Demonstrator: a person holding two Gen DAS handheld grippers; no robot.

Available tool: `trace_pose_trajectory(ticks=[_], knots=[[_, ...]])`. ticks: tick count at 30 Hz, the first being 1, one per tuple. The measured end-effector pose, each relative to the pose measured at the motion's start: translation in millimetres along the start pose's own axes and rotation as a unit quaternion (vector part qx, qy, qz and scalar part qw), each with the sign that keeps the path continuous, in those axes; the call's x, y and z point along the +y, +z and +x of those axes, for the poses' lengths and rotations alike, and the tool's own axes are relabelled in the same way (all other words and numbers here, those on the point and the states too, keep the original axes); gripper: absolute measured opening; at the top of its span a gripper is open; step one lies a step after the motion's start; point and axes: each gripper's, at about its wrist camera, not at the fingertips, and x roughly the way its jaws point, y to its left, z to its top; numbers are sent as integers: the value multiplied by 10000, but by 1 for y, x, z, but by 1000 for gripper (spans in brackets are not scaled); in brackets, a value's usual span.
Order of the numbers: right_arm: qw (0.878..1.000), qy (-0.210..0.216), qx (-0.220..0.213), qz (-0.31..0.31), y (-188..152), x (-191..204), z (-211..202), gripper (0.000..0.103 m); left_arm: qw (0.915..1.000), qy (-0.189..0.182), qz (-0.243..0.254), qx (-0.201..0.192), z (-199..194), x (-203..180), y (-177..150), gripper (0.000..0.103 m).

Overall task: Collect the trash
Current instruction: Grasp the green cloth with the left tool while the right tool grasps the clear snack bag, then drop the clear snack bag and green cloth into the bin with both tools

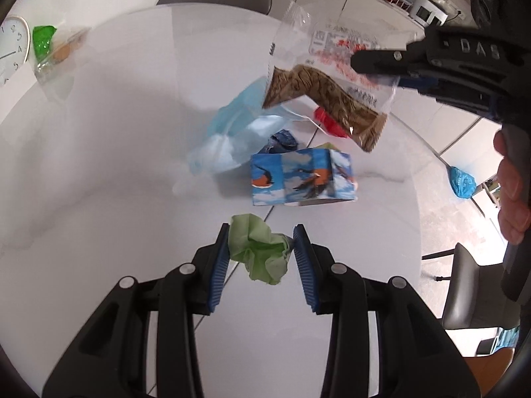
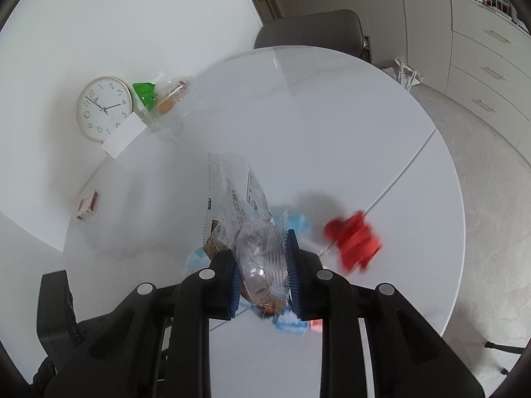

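Pinching a crumpled green paper napkin (image 1: 262, 248) between its blue pads, the left gripper (image 1: 261, 248) holds the wad low in the centre of its own view, clear of the white round table (image 1: 116, 165), presumably lifted so it can be carried to wherever the trash is gathered. The wad is roughly ball-shaped, slightly taller than wide, and points nowhere in particular.

The right gripper (image 2: 262, 258) clamps a clear plastic snack wrapper (image 2: 245, 212) by one end; in the left wrist view that wrapper (image 1: 332, 76) hangs in the upper right of the frame, off the table, its long axis slanting from upper left down to lower right, with a brown printed band along its lower edge. Gripping at one end likely lets the limp film dangle free.

Below it, near the centre of the frame, lies a loose pile: a blue face mask (image 1: 232, 132), a bird-patterned paper box (image 1: 302, 179), a dark blue crumpled scrap (image 1: 282, 141) and a red wrapper (image 1: 328, 121). Grouped as they are, they appear to mark a collecting spot, or they are yet to be picked up; which one cannot be told.

At the upper left, well apart, a green-topped clear bag (image 1: 46, 49) rests beside a wall clock (image 1: 11, 49)
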Motion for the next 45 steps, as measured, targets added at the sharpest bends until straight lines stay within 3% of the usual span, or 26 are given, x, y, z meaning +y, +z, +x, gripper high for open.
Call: trace_pose_trajectory(ticks=[11,15,21,24,29,36,40,45], knots=[[9992,62,-14,385,-44,-14,-24,24,10000,-7,89,-21,-29,-7,-15,38],[9992,-17,43,407,-74,-16,-32,24,9998,44,176,5,-35,-14,-23,38],[9983,-411,132,388,-133,-29,-79,24,9993,89,370,-22,-52,-26,-30,38],[9957,-680,257,572,-167,-46,-105,24,9986,39,531,-31,-59,-43,-32,38],[9851,-1368,476,928,-226,-83,-141,25,9954,-355,891,-32,-65,-94,-42,38],[9731,-1710,566,1437,-282,-121,-169,25,9847,-725,1576,153,-62,-164,-58,38],[9680,-1940,695,1434,-304,-134,-165,28,9782,-807,1903,221,-62,-193,-65,38],[9604,-2077,1203,1414,-332,-154,-126,31,9731,-814,2137,285,-60,-217,-71,38]])
